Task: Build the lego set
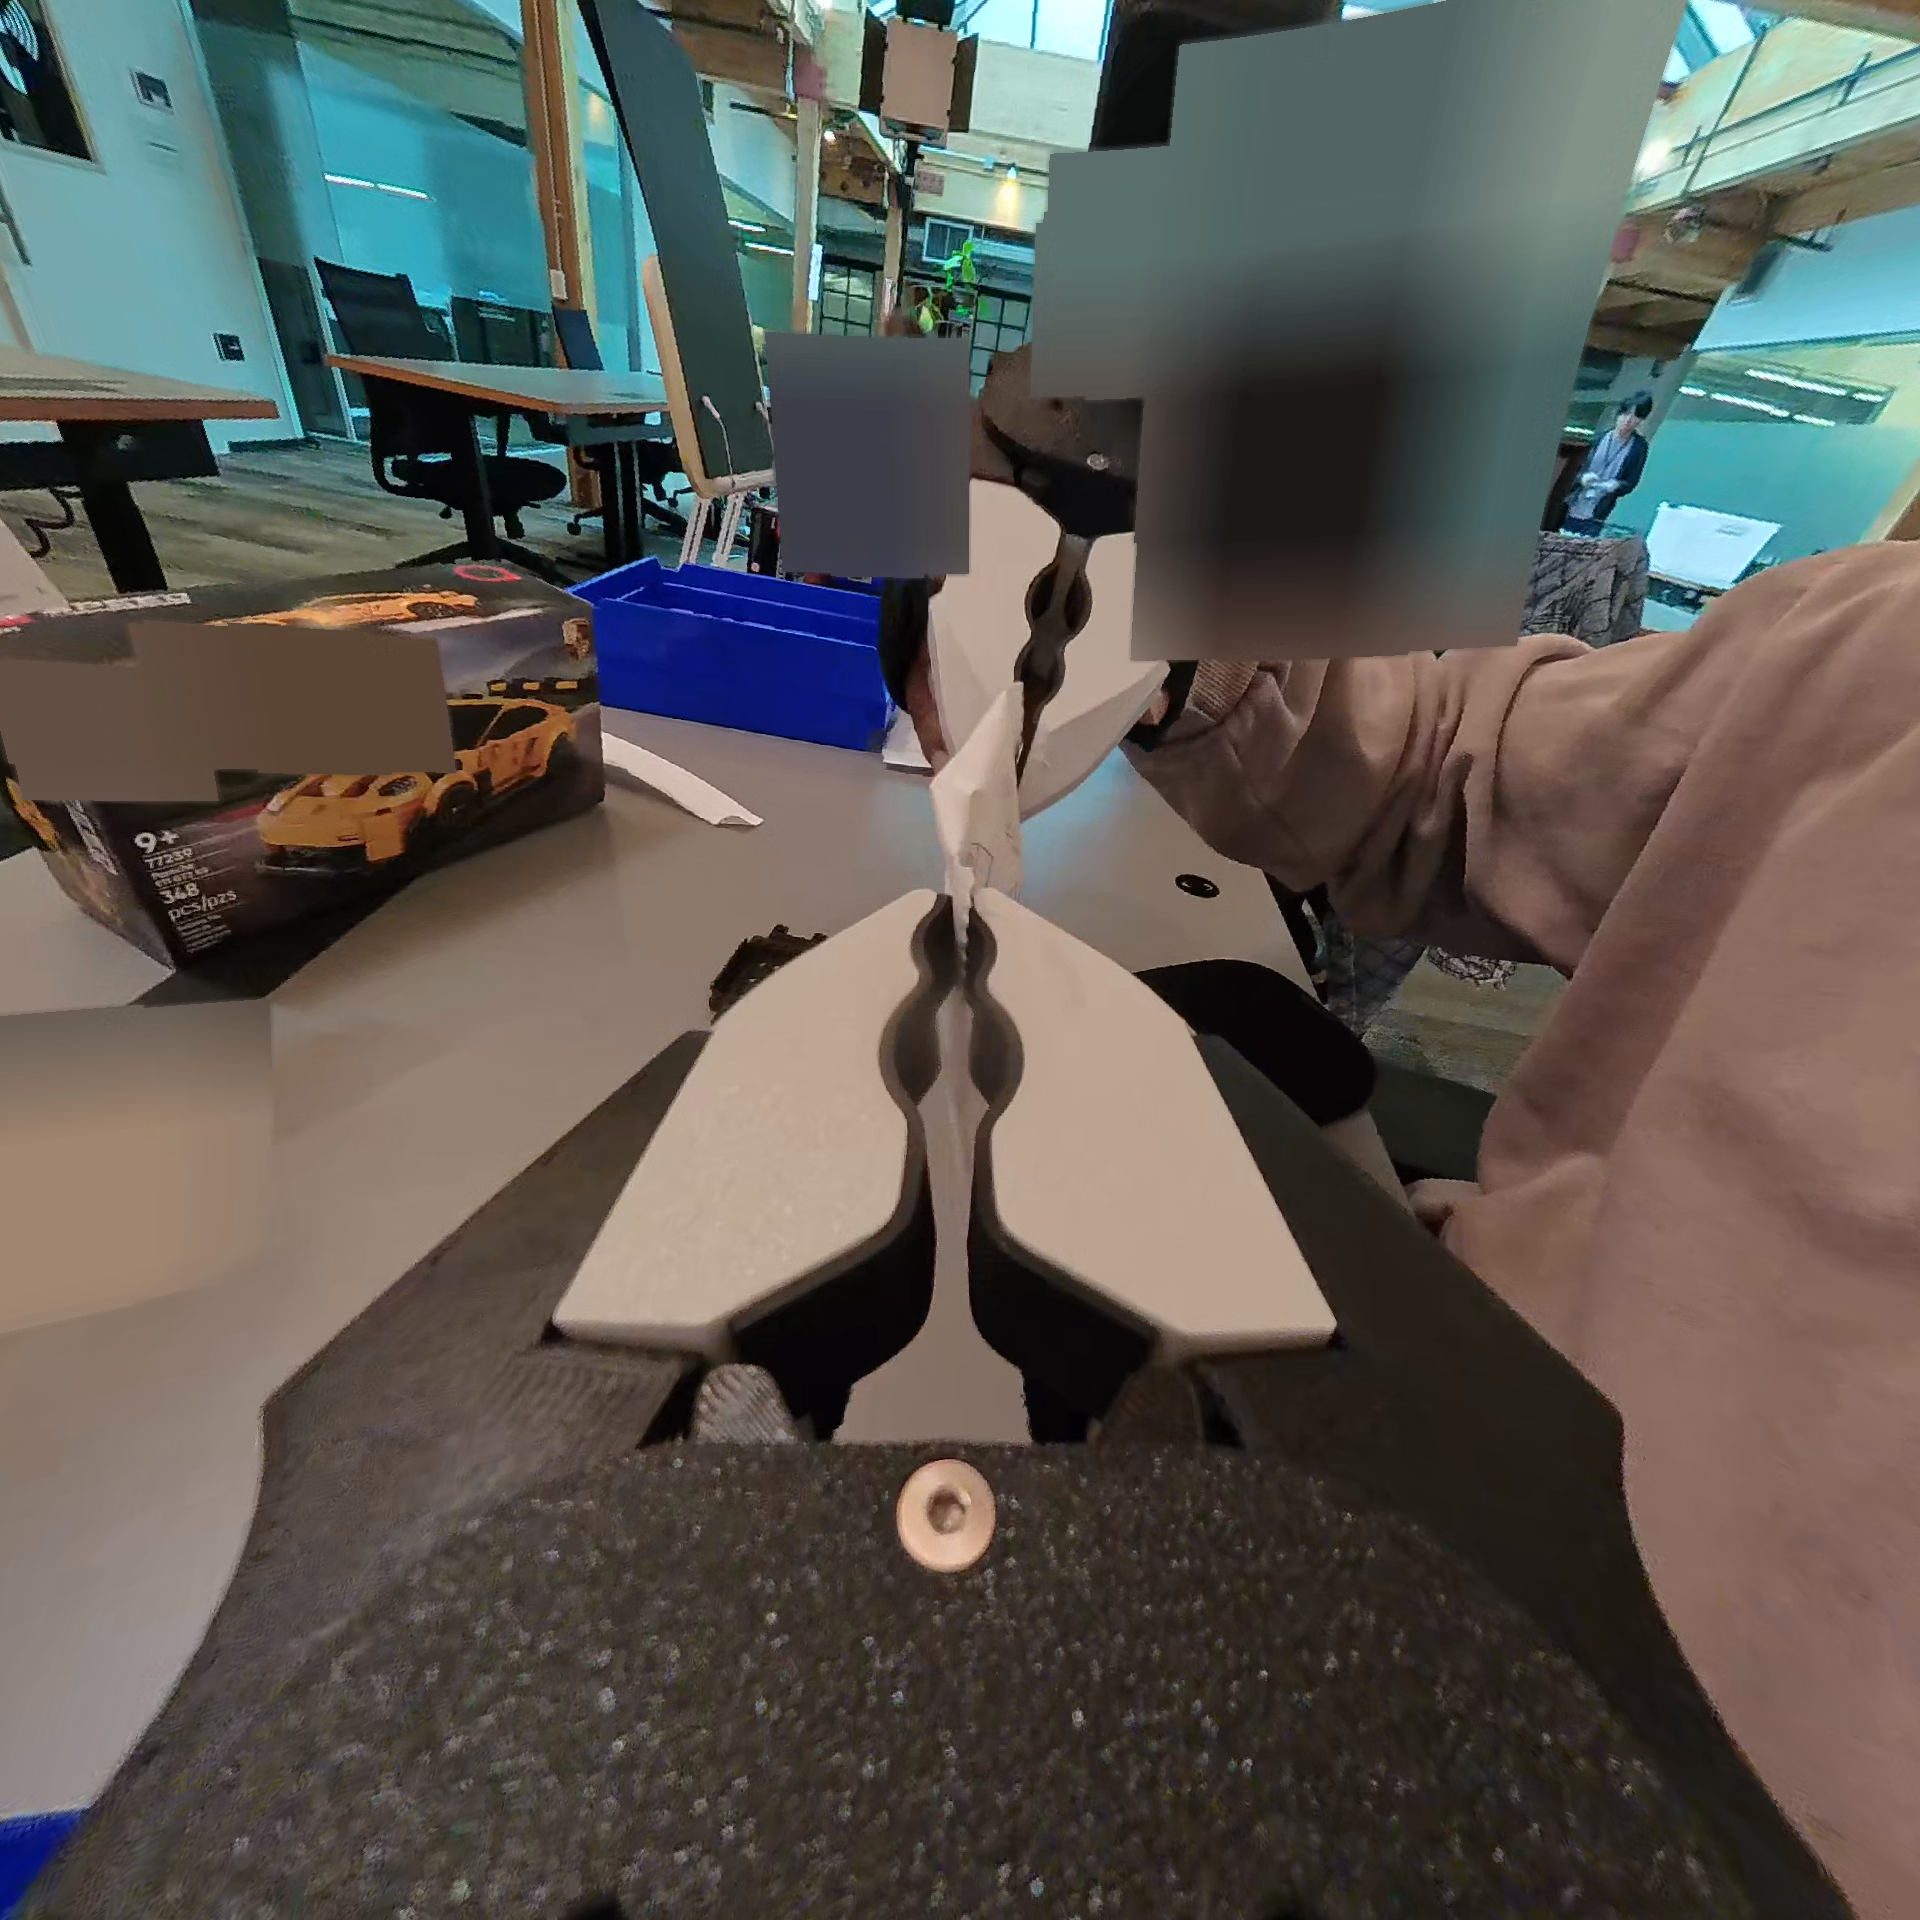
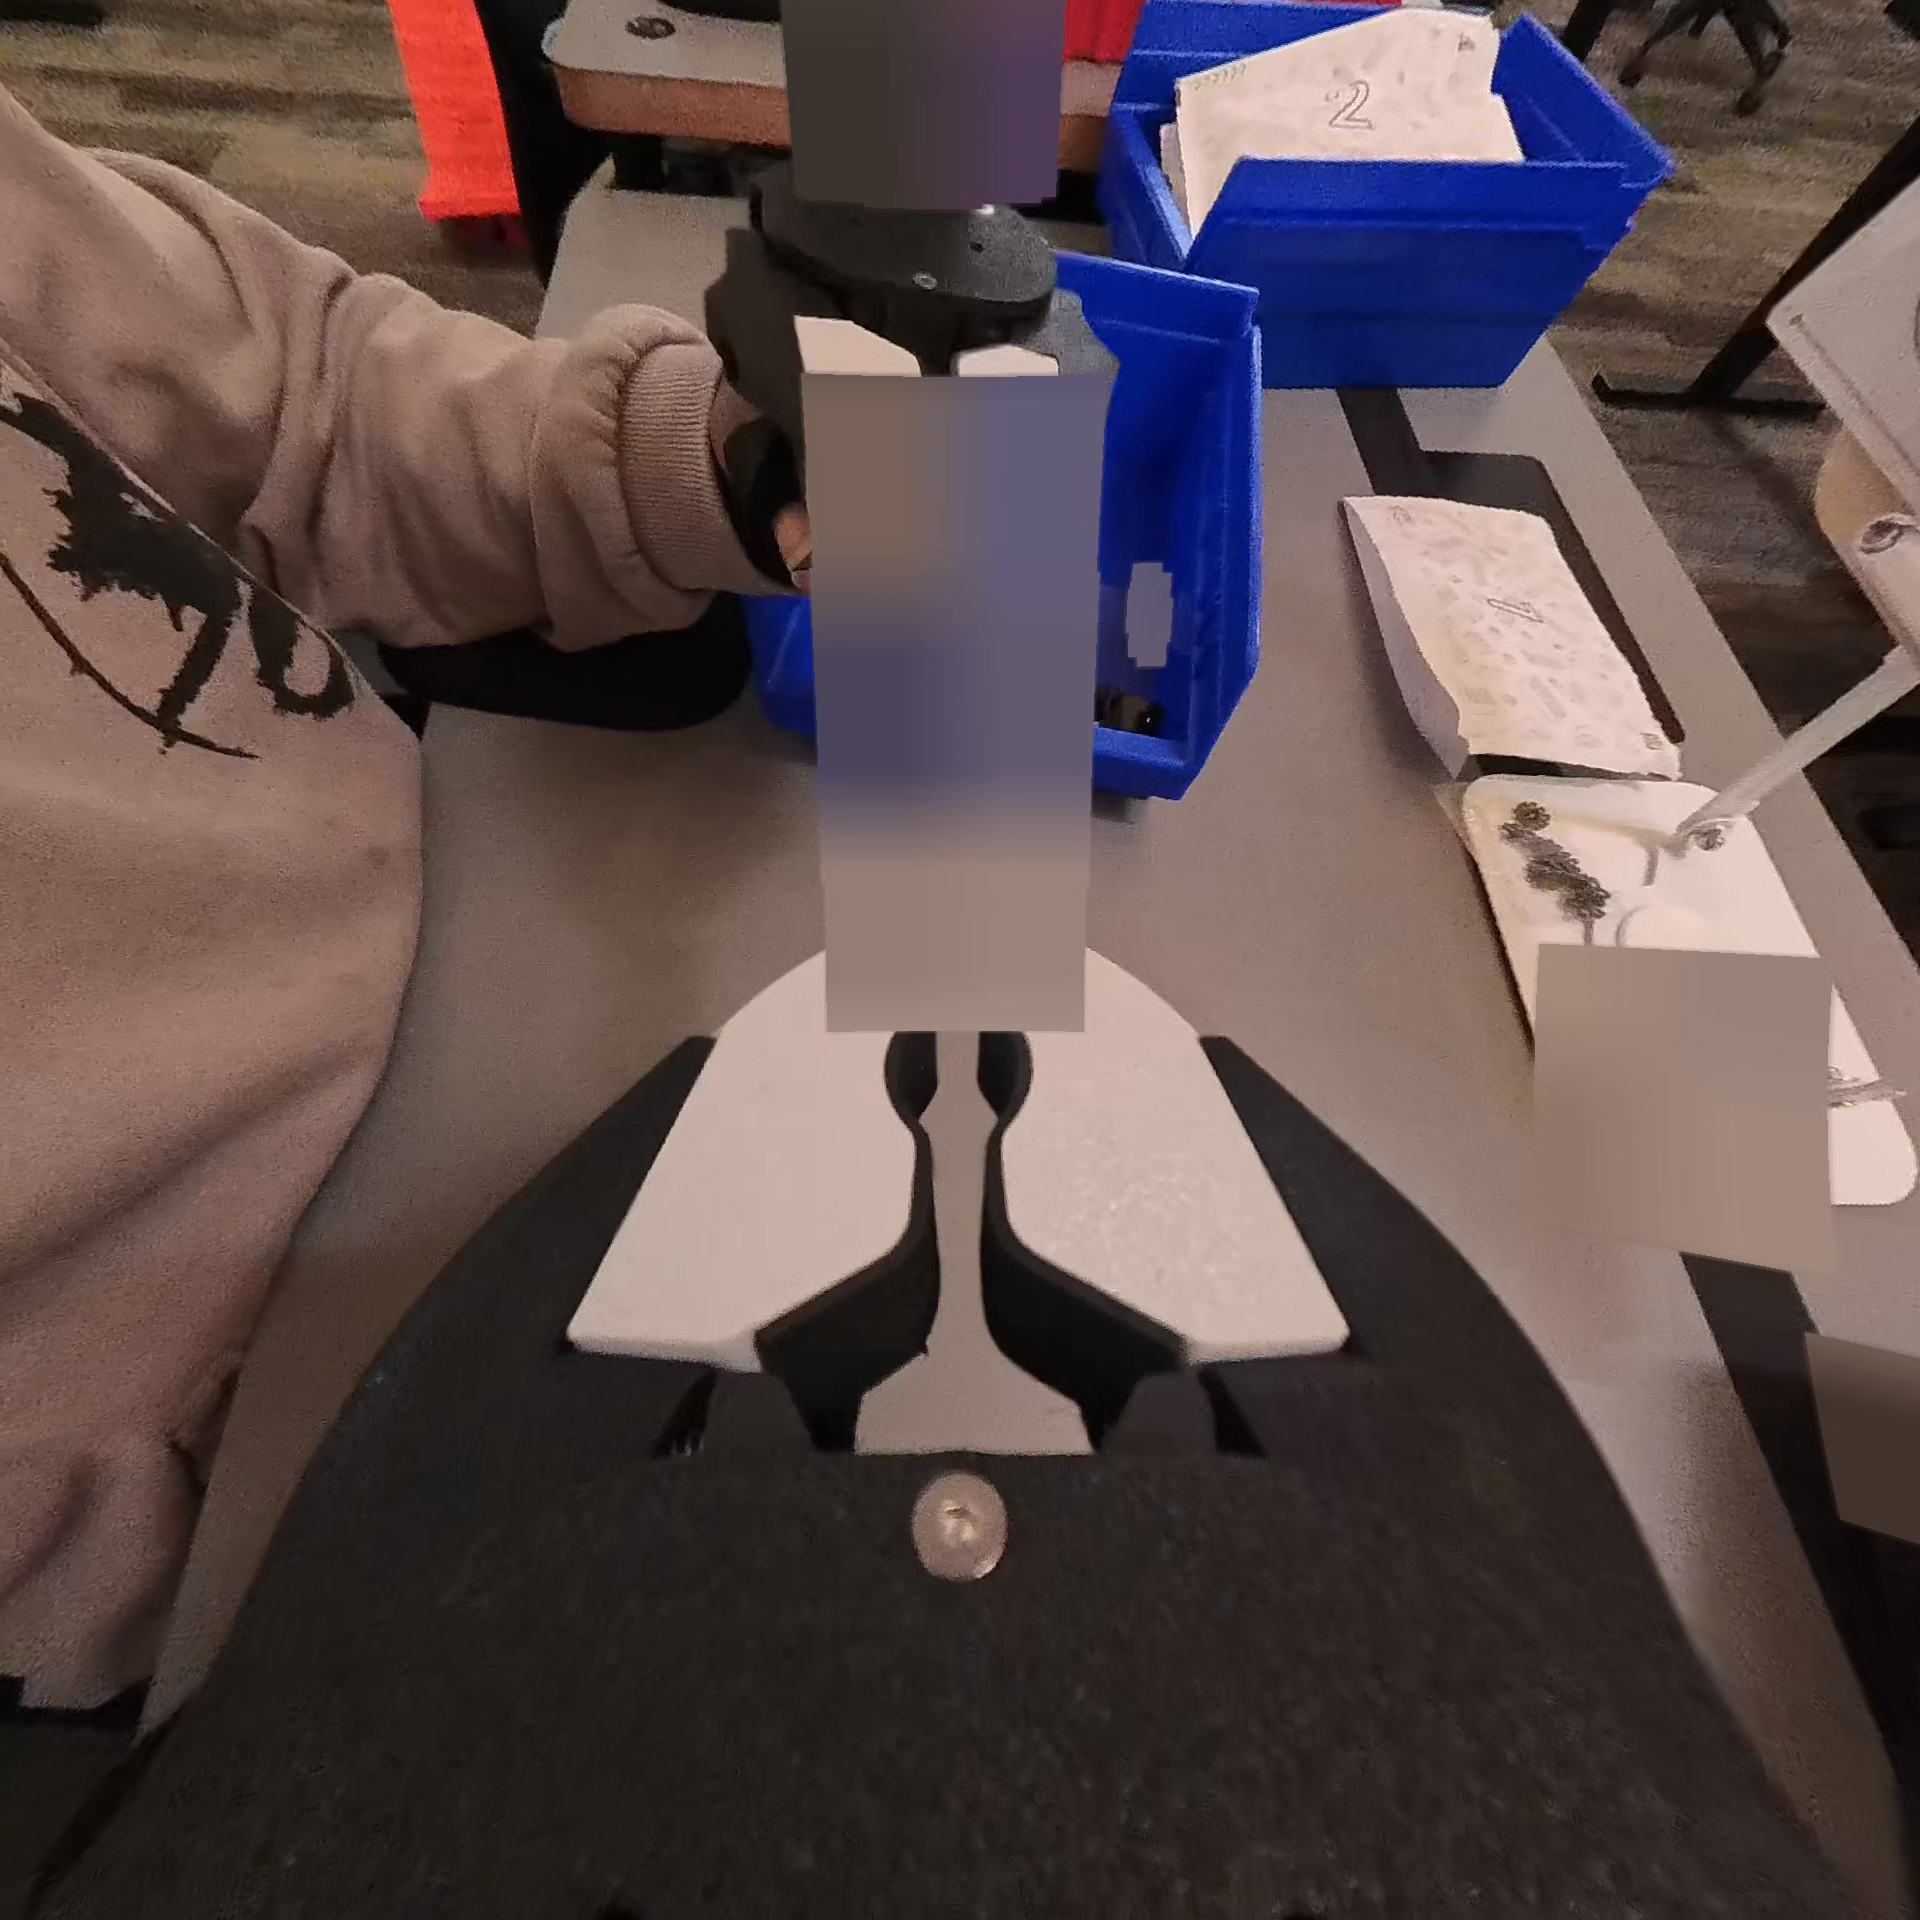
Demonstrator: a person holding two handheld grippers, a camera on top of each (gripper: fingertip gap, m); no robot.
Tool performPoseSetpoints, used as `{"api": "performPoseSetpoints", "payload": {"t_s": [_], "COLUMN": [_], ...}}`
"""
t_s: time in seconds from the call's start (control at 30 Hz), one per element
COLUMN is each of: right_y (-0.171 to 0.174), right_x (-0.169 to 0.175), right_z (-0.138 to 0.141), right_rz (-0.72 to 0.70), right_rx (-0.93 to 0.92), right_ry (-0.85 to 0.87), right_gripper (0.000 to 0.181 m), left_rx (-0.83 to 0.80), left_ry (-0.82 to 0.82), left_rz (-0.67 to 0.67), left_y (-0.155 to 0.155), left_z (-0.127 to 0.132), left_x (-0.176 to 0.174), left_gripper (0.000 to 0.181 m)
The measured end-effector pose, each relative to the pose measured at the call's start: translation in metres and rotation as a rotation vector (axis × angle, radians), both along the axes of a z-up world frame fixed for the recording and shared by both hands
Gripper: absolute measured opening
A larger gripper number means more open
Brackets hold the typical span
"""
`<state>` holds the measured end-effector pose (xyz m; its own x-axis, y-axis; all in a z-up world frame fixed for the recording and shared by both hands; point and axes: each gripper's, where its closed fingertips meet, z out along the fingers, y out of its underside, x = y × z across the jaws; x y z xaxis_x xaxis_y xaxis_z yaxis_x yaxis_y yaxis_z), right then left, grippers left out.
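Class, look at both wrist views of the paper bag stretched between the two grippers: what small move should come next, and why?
Probably pull the two grippers gently apart to tear the bag open. In the left wrist view the left gripper is shut on one end of the white paper bag and the right gripper pinches its other end, holding it taut above the grey table. A blur patch hides the bag in the right wrist view.

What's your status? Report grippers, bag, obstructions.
Left gripper shut on white paper bag; right gripper shut on its far end. Bag stretched between them above grey table. Nothing blocking.
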<state>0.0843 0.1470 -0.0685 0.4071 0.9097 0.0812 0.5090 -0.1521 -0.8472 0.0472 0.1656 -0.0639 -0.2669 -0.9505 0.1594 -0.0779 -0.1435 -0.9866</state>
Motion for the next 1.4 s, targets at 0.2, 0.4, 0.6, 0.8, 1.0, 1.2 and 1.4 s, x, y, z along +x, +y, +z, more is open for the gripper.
{"api": "performPoseSetpoints", "payload": {"t_s": [0.2, 0.4, 0.6, 0.8, 1.0, 1.2, 1.4], "right_y": [0.000, 0.004, -0.001, -0.001, 0.004, 0.002, -0.002], "right_x": [-0.012, -0.020, -0.013, -0.006, -0.013, -0.022, -0.030], "right_z": [-0.002, -0.016, 0.009, -0.006, -0.002, -0.029, -0.033], "right_rz": [0.061, 0.078, 0.066, 0.041, 0.126, 0.281, 0.328], "right_rx": [-0.043, -0.051, -0.046, -0.055, -0.014, -0.091, -0.104], "right_ry": [-0.125, -0.152, 0.156, 0.113, -0.262, -0.612, -0.673], "right_gripper": [0.044, 0.000, 0.000, 0.001, 0.028, 0.006, 0.000], "left_rx": [0.064, 0.091, 0.053, 0.024, 0.041, 0.015, -0.005], "left_ry": [0.135, 0.118, 0.039, 0.122, 0.305, 0.372, 0.378], "left_rz": [-0.032, -0.028, -0.023, -0.016, -0.045, -0.094, -0.128], "left_y": [-0.010, -0.016, -0.011, -0.011, -0.017, -0.026, -0.028], "left_z": [-0.019, -0.017, -0.002, -0.012, -0.034, -0.043, -0.046], "left_x": [0.006, 0.007, 0.001, 0.008, 0.012, 0.014, 0.006], "left_gripper": [0.001, 0.001, 0.008, 0.001, 0.000, 0.001, 0.000]}}
